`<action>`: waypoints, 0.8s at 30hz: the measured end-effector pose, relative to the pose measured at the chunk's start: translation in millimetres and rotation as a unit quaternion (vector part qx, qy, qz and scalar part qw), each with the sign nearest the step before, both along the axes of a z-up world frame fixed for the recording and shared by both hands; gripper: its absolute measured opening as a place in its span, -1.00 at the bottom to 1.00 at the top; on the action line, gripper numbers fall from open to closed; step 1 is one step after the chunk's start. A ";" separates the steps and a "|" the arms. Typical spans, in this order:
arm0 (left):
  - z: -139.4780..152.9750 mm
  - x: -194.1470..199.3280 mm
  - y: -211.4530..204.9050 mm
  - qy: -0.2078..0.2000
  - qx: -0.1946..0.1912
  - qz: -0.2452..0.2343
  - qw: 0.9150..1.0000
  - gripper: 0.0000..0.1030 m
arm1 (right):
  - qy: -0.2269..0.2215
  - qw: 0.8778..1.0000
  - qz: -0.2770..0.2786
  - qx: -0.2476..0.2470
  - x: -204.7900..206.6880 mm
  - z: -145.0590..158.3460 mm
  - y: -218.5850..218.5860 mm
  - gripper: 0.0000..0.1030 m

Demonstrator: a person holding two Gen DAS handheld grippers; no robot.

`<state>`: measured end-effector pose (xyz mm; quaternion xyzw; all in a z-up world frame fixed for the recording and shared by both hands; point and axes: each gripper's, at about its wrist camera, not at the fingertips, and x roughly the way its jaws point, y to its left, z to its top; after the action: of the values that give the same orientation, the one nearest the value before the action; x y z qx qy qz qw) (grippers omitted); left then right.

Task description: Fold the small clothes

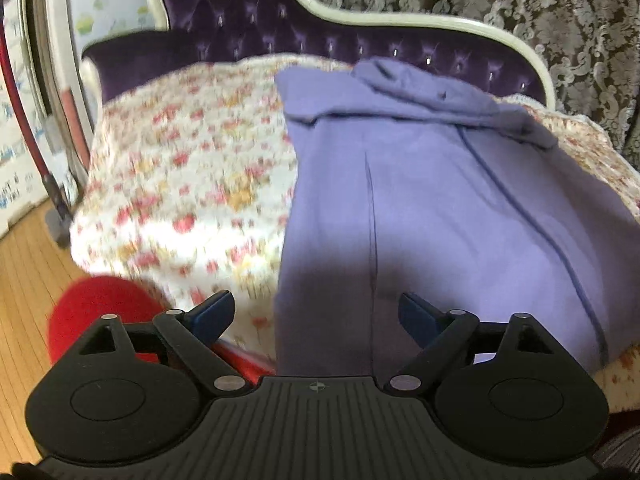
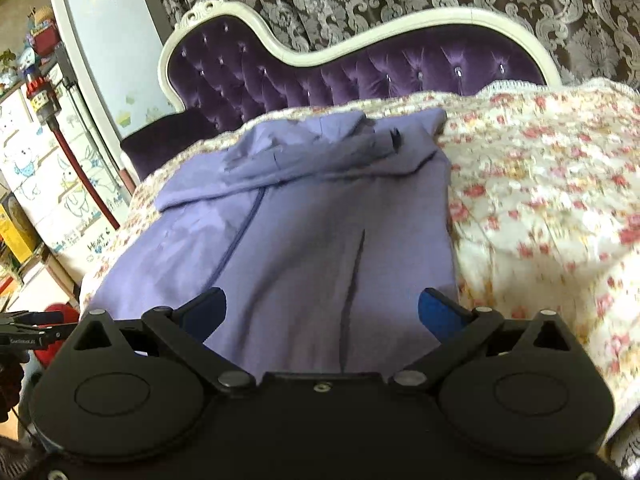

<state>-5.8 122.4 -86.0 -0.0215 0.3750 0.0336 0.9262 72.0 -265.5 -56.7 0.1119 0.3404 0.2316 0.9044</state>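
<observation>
Lavender hoodie (image 1: 420,200) lies flat on the floral quilt (image 1: 192,184), directly ahead of and below both claws. Left gripper (image 1: 316,316) and right gripper (image 2: 322,312) each hang spread wide, nothing between the blue pads. One garment, soft fleece with a rumpled hood, against the tufted purple velvet headboard (image 2: 304,76)

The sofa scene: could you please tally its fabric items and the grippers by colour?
Lilac: 1, the hooded garment
Floral: 1, the cover
Purple: 1, the tufted backrest
Black with blue pads: 2, left gripper, right gripper, both open
Total: 5
</observation>
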 end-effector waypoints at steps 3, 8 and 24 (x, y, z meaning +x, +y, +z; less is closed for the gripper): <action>-10.7 2.0 0.3 0.018 -0.019 -0.005 1.000 0.61 | 0.013 1.000 0.001 -0.011 -6.6 -5.9 -5.1 0.99; -21.0 5.8 -0.9 0.030 -0.047 -0.013 0.998 0.57 | 0.037 0.999 -0.012 -0.008 -14.1 -15.5 -14.4 0.99; -5.7 4.8 -3.6 0.012 -0.063 -0.030 0.997 -0.90 | 0.108 0.994 -0.009 0.021 -25.6 -21.4 -37.5 -0.17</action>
<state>-1.0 118.8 -91.7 -0.0682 0.3880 -0.0177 0.9190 46.4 -303.0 -78.1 0.1582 0.4305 0.2173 0.8616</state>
